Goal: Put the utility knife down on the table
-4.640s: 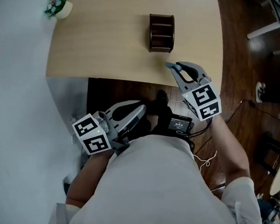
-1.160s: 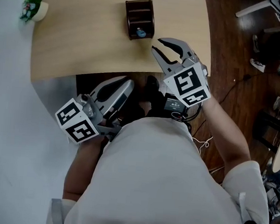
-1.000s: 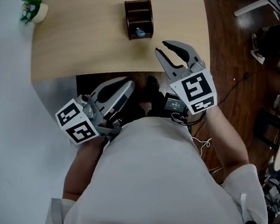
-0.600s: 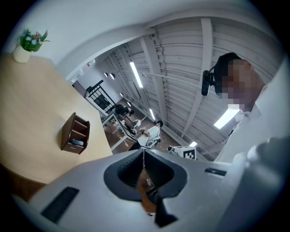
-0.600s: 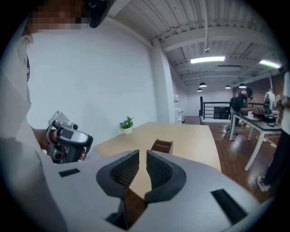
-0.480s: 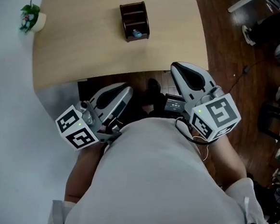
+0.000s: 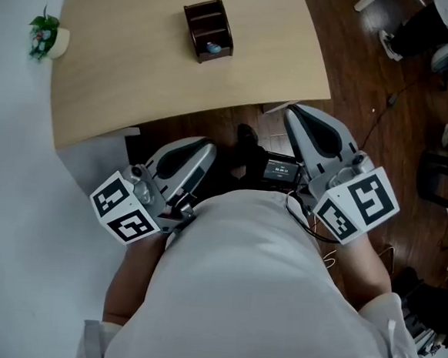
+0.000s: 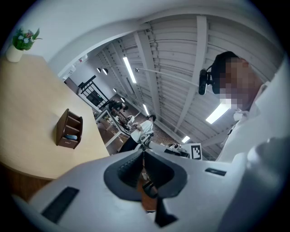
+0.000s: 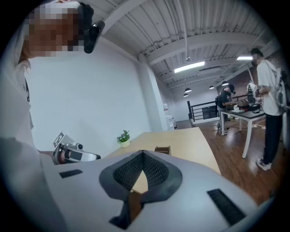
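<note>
A dark brown desk organizer (image 7: 208,30) stands on the light wooden table (image 7: 140,67). A small blue item (image 7: 212,48), which looks like the utility knife, lies in its near compartment. My right gripper (image 7: 294,112) is held back off the table's near edge, over the floor, shut with nothing in it. By my body, lower left, my left gripper (image 7: 206,145) is also shut and empty. The organizer (image 8: 69,130) stands far off in the left gripper view, where my jaws (image 8: 143,152) meet. In the right gripper view the jaws (image 9: 143,154) are closed too, with the organizer (image 9: 162,149) beyond.
A small potted plant (image 7: 42,33) sits at the table's far left corner. A white wall runs along the left. A black device (image 7: 280,169) hangs at my waist. Dark wood floor and chair legs (image 7: 420,35) lie to the right. People stand at a distant bench (image 9: 253,97).
My right gripper has drawn back from the table edge toward my body, and its jaws have gone from open to shut. The left gripper has barely moved.
</note>
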Demonstrator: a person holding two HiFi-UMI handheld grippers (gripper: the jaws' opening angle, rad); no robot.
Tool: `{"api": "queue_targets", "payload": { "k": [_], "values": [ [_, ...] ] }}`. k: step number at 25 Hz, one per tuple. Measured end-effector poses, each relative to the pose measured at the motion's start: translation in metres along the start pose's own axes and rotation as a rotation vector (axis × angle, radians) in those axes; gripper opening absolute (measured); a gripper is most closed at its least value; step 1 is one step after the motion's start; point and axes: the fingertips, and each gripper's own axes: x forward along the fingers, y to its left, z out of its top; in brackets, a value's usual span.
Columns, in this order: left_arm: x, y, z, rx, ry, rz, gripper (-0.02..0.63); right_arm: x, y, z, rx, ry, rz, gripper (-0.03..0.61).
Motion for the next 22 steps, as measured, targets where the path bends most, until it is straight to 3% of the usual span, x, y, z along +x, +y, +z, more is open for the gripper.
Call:
{"api": "queue_targets", "payload": {
  "k": [9,22],
  "values": [
    [-0.014,-0.015,-0.016,-0.013,0.036,-0.031,0.003,-0.022,0.022,-0.018,0.068,0.014,-0.020,0.000],
    [-0.011,-0.023,-0.016,0.004,0.017,-0.013,0.003,-0.025,0.014,-0.001,-0.007,0.010,-0.015,0.000]
  ]
}}
